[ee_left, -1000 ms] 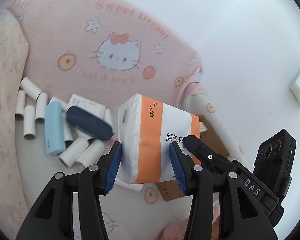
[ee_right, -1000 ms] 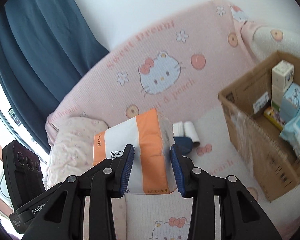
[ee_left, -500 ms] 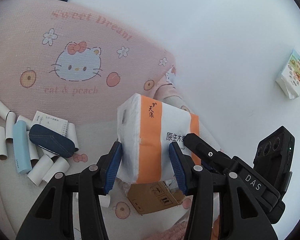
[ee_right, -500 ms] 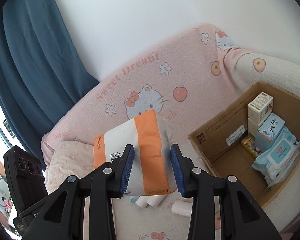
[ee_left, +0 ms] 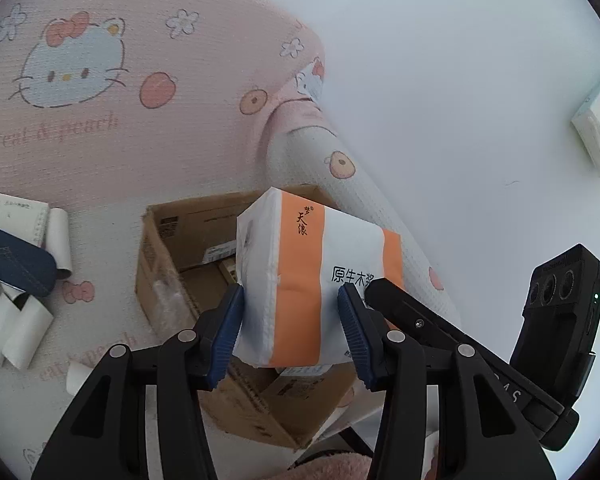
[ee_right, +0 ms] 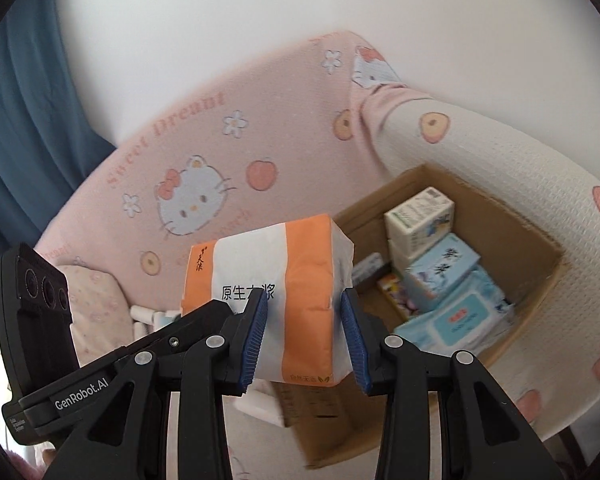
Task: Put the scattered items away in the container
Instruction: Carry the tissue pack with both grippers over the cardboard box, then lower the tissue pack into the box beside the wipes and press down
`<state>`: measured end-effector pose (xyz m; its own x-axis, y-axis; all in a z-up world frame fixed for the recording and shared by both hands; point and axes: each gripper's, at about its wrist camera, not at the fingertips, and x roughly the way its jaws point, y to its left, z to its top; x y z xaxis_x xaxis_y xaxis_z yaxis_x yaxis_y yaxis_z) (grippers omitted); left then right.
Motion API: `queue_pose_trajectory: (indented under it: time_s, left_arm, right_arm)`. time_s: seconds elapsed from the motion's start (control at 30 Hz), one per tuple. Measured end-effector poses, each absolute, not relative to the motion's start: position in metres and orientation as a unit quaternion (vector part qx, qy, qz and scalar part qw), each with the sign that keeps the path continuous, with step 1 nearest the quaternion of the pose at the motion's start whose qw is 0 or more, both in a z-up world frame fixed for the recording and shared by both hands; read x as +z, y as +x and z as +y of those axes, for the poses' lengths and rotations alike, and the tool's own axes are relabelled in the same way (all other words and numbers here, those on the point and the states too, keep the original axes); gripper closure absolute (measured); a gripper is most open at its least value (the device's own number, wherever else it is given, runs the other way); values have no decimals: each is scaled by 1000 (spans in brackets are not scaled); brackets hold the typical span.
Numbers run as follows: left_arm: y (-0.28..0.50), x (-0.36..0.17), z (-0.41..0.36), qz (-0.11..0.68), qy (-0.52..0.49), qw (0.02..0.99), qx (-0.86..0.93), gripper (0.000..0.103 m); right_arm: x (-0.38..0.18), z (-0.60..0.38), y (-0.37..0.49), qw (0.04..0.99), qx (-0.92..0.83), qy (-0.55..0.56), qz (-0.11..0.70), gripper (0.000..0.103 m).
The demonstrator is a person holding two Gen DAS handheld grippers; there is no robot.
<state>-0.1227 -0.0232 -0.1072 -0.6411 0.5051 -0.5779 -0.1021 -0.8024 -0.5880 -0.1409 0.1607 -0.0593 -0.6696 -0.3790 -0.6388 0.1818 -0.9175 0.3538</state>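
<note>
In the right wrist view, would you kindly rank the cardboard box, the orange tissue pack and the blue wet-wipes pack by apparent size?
1. cardboard box
2. orange tissue pack, though held nearer the camera, so flattered
3. blue wet-wipes pack

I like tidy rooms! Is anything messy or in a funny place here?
Yes. White paper tubes, a dark blue case and a small white box lie scattered on the sofa seat, outside the cardboard box. The tissue pack hangs over that box, held by both hand-held grippers.
</note>
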Motion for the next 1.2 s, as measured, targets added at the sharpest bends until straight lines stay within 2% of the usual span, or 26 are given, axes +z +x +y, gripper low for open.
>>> queue_pose_trajectory:
  time_s: [0.33,0.57,0.87,1.07,1.2]
  left_arm:
    - [-176,-144,42,-297,-444,179,826,50]
    - [-201,-195,68,-327,-524,190,763,51]
    - [-221,-236,90,-327,-582,168,725,54]
    - [-231,-265,93,-339,-656,144,659,54]
    - [-228,-265,93,-330,-662,143,658,54]
  right_arm:
    - [-81,239,-202,142,-875,444,-128,68]
    - [-111,262,-239,113,-841,523,-85,68]
    - [-147,261,-267,78,-806,586,-2,68]
    - [-164,265,-280,51,-792,609,13,68]
    - [-159,262,-281,37,-790,611,34,68]
